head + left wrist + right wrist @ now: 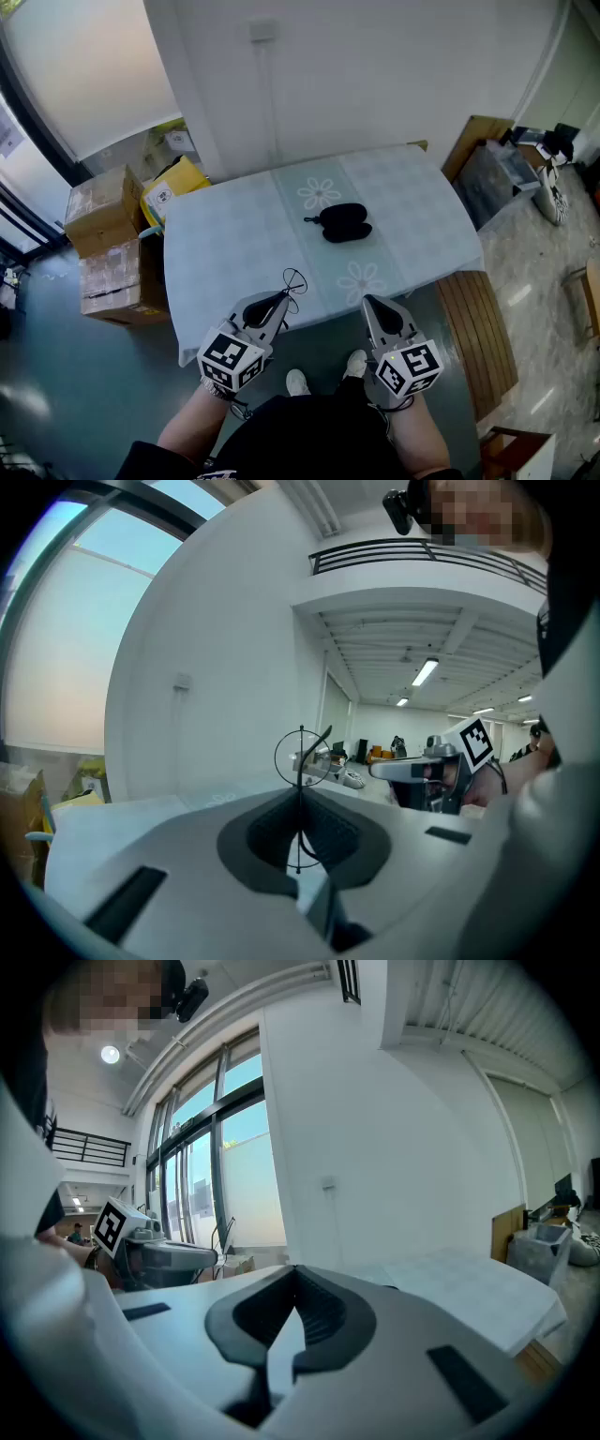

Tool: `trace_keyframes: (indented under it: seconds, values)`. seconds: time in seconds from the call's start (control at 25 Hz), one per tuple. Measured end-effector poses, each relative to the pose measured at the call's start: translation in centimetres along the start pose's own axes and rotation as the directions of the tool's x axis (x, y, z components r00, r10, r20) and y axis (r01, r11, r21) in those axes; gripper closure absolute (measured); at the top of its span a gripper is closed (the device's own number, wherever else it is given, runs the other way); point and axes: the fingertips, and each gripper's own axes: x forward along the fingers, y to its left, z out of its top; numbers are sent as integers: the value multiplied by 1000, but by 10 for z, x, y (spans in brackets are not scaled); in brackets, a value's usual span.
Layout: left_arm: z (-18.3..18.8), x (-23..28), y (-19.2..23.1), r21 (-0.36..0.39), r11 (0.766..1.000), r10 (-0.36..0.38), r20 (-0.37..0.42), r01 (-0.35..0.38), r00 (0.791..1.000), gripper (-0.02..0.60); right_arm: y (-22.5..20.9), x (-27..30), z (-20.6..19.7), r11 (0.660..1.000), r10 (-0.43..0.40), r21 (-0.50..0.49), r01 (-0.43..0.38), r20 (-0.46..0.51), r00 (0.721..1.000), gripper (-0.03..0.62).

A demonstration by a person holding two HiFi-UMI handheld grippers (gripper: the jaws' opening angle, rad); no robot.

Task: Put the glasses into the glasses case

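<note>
Pinching one pair of glasses (294,281), left gripper (284,298) jaws face one glasses case (345,222); right gripper (367,300) jaws press together.

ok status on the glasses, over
Left tool shut on glasses. Right tool shut, empty. Glasses case on table ahead, nothing in between.

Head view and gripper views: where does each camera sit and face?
Head view: on the person's head, looking down at table and glasses case; both forearms show.
Left gripper view: on the left gripper, facing the wall; its jaws pinch the glasses.
Right gripper view: on the right gripper, facing the wall; jaws shut, empty.
Shared: each gripper view shows the other gripper.
</note>
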Motion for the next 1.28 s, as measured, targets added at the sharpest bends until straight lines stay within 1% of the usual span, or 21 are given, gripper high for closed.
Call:
trace_keyframes:
  seconds: [0.48,0.68,1.28]
  values:
    - [0,0,-5,5,1000,-6,2,6,1000,552,0,-6,1,1000,-4,-2,4,10,1000,571]
    - [4,0,-8,7,1000,-14,8,14,1000,552,4,-7,7,999,4,-39,-3,24,1000,571]
    - [4,11,-7,6,999,-31,4,31,999,552,-8,-1,5,999,3,-42,-3,14,1000,571]
